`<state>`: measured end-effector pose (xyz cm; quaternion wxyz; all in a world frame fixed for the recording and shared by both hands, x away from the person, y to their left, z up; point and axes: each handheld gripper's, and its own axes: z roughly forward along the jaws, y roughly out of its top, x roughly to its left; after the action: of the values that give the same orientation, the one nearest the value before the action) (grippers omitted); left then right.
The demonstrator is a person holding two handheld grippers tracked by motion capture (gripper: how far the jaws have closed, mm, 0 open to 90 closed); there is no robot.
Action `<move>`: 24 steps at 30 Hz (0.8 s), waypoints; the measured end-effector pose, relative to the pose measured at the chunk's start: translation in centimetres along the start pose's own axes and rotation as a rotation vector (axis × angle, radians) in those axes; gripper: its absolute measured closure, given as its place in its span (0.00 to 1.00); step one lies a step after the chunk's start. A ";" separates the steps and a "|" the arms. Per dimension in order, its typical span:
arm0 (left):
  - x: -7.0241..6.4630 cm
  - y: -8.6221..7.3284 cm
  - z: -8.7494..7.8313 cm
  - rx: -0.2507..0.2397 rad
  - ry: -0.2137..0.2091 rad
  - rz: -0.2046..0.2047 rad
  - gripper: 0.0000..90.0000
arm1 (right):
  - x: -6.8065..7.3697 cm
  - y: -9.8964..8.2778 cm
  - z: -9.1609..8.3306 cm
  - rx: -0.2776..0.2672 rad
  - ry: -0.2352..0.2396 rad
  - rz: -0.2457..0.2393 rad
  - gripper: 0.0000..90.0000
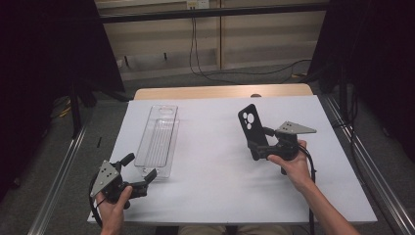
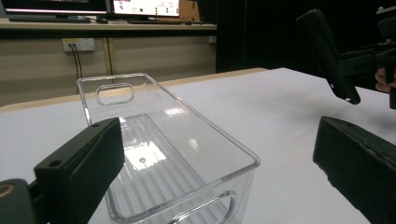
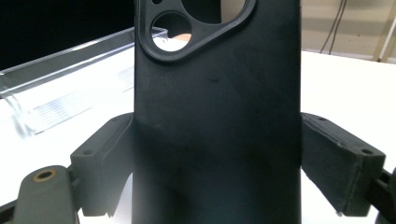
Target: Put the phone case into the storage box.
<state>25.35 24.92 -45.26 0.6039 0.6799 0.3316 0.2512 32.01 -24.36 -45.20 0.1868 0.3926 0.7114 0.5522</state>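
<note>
Item: black phone case (image 1: 250,128); soft-looking, matte, with a camera cut-out of round holes near its upper end; held clear of the table, standing roughly upright and tilted a little, over the right half of the white tabletop (image 1: 220,147); in the right gripper view the phone case (image 3: 215,116) runs up between the two jaws, its edges against the pads on both sides.

Item: right gripper (image 1: 258,151); carried in the person's right hand (image 1: 291,164); jaws clenched on the lower end of the phone case; seen from the left gripper view at the upper right, case (image 2: 327,56) hanging above the table.

Item: clear plastic bin (image 1: 159,139); long, rectangular, ribbed floor, oval handle slot in each end wall; lies on the left half of the tabletop, well apart from the phone case; nothing visible inside it.

Item: left gripper (image 1: 141,171); carried in the left hand (image 1: 113,208) at the near left corner of the table; jaws released and spread wide, grasping nothing; near end of the bin (image 2: 177,158) just ahead of them, one jaw just beside its corner.
</note>
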 end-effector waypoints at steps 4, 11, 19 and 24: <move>-0.2 0.1 0.1 0.009 -0.001 0.012 0.02 | 0.4 -0.2 -0.8 0.005 0.011 -0.016 0.16; -0.3 0.3 0.6 0.028 0.008 -0.001 0.02 | 0.7 -0.9 -1.7 0.010 0.032 -0.025 0.16; -0.8 0.4 1.1 0.039 -0.023 0.001 0.02 | 1.6 -1.5 -3.2 -0.008 0.066 -0.032 0.16; -1.3 0.5 1.4 0.043 -0.056 -0.004 0.03 | 2.0 -2.0 -3.7 -0.022 0.088 -0.039 0.16</move>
<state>25.63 23.00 -44.85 0.5988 0.6988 0.3211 0.2236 27.46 -25.39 -45.54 0.1704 0.3518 0.7205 0.5728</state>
